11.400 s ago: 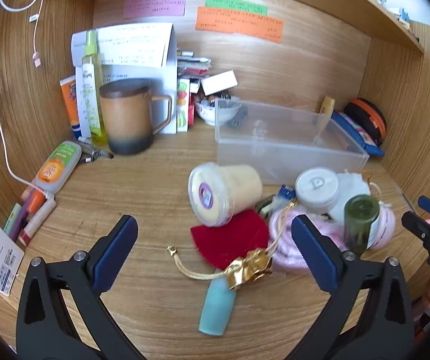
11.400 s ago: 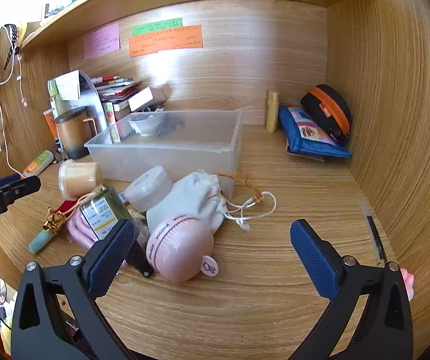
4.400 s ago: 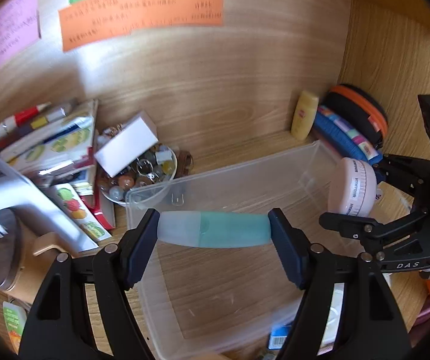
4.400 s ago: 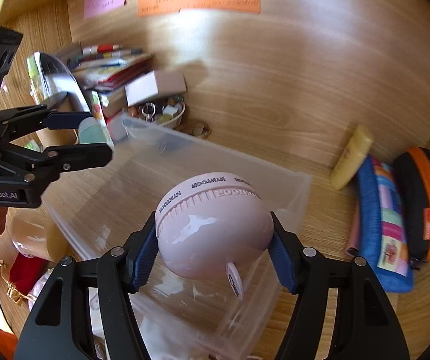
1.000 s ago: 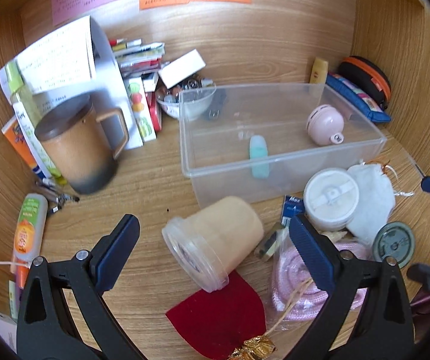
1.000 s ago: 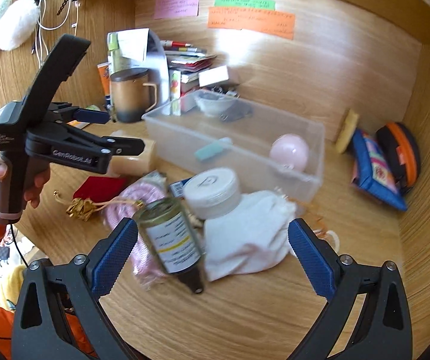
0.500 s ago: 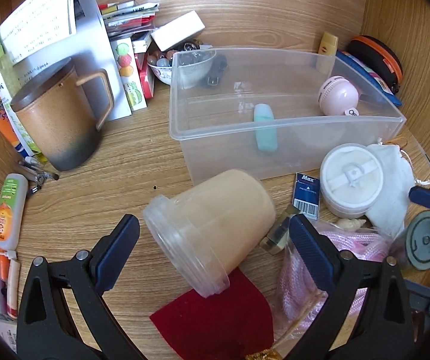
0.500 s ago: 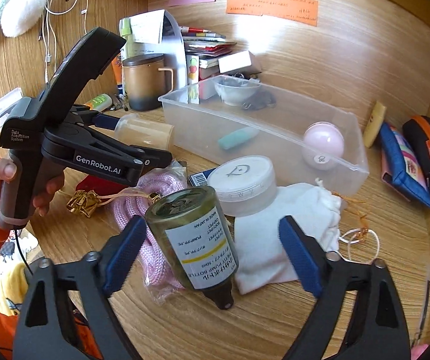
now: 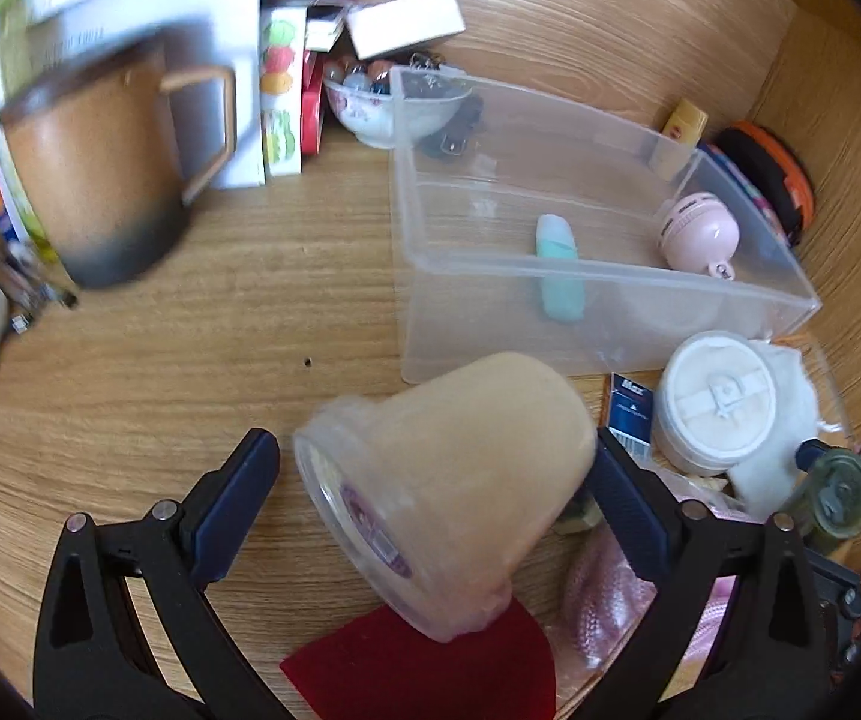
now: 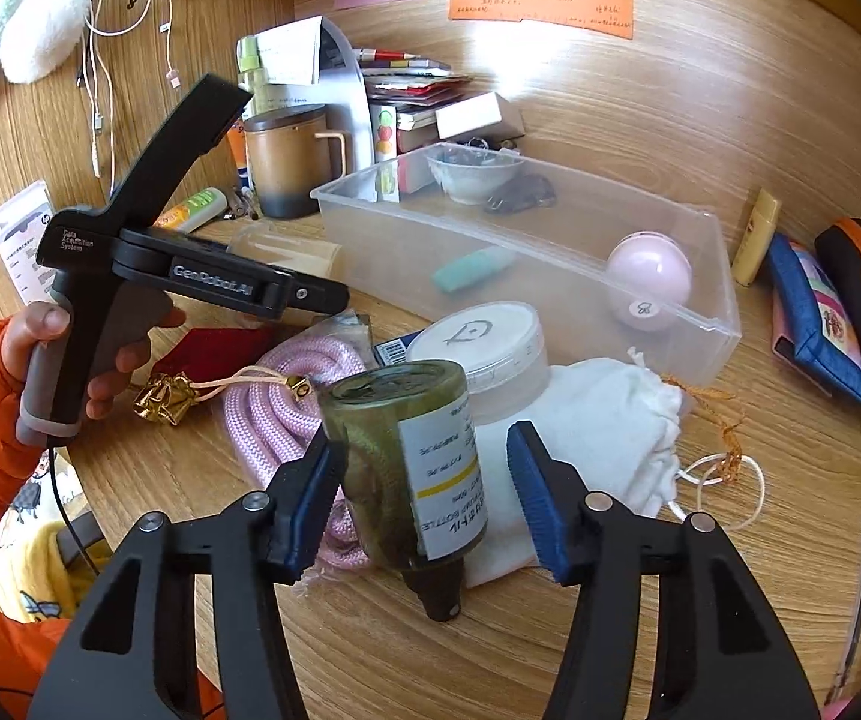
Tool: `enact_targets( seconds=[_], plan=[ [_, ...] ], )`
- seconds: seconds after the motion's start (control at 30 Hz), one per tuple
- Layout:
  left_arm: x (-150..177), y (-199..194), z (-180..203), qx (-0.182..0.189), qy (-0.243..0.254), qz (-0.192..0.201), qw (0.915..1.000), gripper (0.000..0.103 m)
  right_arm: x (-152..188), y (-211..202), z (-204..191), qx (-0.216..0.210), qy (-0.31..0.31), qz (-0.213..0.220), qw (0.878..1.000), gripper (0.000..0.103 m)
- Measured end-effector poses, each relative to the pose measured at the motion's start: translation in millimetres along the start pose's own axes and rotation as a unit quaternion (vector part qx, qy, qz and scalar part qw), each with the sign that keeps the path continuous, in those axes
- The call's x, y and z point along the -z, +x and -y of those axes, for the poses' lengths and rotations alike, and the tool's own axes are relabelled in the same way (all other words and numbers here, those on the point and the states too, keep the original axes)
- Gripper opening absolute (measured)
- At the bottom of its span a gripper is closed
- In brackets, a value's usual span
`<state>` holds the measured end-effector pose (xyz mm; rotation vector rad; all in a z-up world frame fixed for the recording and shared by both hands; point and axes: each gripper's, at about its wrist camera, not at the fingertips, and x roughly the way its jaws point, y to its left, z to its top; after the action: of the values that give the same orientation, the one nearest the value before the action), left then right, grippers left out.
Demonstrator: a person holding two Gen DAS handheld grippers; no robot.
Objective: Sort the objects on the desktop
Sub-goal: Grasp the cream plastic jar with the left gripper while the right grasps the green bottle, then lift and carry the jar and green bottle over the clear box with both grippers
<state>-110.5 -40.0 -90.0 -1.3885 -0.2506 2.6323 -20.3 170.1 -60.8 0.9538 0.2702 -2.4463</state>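
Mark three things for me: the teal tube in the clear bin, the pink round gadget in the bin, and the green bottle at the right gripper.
teal tube [image 9: 559, 273], left wrist view, middle of its body.
pink round gadget [image 10: 649, 279], right wrist view, centre of its dome.
green bottle [image 10: 406, 456], right wrist view, side wall beside the label.

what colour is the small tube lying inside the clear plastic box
Pale teal: the tube shows best in the left wrist view.

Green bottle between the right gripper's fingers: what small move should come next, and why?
Probably finish closing the right gripper on the green bottle. Its jaws have just been closing around the bottle; the left pad looks against it, but a gap remains at the right pad, so it isn't gripped yet.
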Motion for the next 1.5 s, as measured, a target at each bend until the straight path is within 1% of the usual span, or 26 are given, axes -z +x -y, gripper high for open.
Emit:
enact_targets(
  seconds=[0.03, 0.13, 0.2, 0.23, 0.37, 0.4, 0.43, 0.7, 0.77, 1.1, 1.13, 1.17, 1.2, 1.23, 1.3, 1.37, 1.4, 1.43, 1.47, 1.5],
  plan=[
    [1, 1, -2, 0.009, -0.011, -0.003, 0.9999, 0.101, 0, 0, 0, 0.0, 0.0, 0.001, 1.0, 0.05],
    [2, -1, 4, -0.008, 0.003, 0.008, 0.9999, 0.101, -3, 0, 2, -0.003, 0.002, 0.0, 1.0, 0.042],
    [3, -2, 9, -0.024, 0.017, 0.018, 0.9994, 0.101, -4, 2, 3, -0.004, 0.003, -0.005, 1.0, 0.04],
    [3, -2, 12, -0.035, 0.027, 0.024, 0.9987, 0.101, -4, 3, 4, -0.004, 0.003, -0.008, 1.0, 0.038],
    [4, 2, 24, -0.084, 0.064, 0.046, 0.9934, 0.101, -5, 2, 7, -0.007, 0.01, -0.009, 1.0, 0.038],
    [5, 2, 27, -0.089, 0.073, 0.051, 0.992, 0.097, -6, 1, 8, -0.006, 0.011, -0.008, 1.0, 0.038],
    [6, 0, 25, -0.087, 0.079, 0.051, 0.9918, 0.089, -7, 0, 8, -0.005, 0.012, -0.006, 1.0, 0.038],
    [5, 0, 24, -0.081, 0.082, 0.049, 0.992, 0.089, -19, -19, 23, 0.005, 0.02, 0.015, 1.0, 0.038],
    [6, -3, 25, -0.085, 0.086, 0.056, 0.9911, 0.089, -23, -22, 28, 0.008, 0.025, 0.017, 1.0, 0.038],
    [3, -35, 23, -0.082, 0.086, 0.089, 0.9889, 0.088, -41, -32, 42, 0.025, 0.03, 0.031, 0.999, 0.038],
    [3, -39, 23, -0.082, 0.086, 0.094, 0.9884, 0.086, -43, -33, 43, 0.028, 0.028, 0.034, 0.999, 0.038],
    [3, -44, 24, -0.083, 0.088, 0.101, 0.9875, 0.081, -46, -34, 44, 0.031, 0.027, 0.037, 0.998, 0.038],
    [1, -51, 25, -0.081, 0.092, 0.109, 0.9865, 0.063, -48, -35, 44, 0.031, 0.026, 0.038, 0.998, 0.038],
    [-1, -55, 27, -0.077, 0.095, 0.107, 0.9867, 0.057, -50, -35, 45, 0.032, 0.027, 0.04, 0.998, 0.038],
    [-5, -60, 28, -0.06, 0.102, 0.106, 0.9873, 0.057, -53, -34, 47, 0.029, 0.026, 0.04, 0.998, 0.038],
    [-5, -58, 29, -0.075, 0.105, 0.101, 0.9864, 0.058, -55, -31, 47, 0.028, 0.024, 0.04, 0.998, 0.038],
    [-4, -56, 28, -0.076, 0.107, 0.097, 0.9866, 0.061, -56, -29, 47, 0.029, 0.024, 0.04, 0.998, 0.038],
    [-3, -54, 27, -0.075, 0.103, 0.094, 0.9874, 0.068, -56, -27, 48, 0.026, 0.027, 0.038, 0.999, 0.038],
    [-1, -54, 25, -0.075, 0.101, 0.095, 0.9876, 0.072, -55, -26, 48, 0.022, 0.029, 0.037, 0.999, 0.038],
    [0, -54, 23, -0.08, 0.098, 0.098, 0.9871, 0.078, -55, -25, 49, 0.018, 0.032, 0.035, 0.999, 0.038]
  ],
)
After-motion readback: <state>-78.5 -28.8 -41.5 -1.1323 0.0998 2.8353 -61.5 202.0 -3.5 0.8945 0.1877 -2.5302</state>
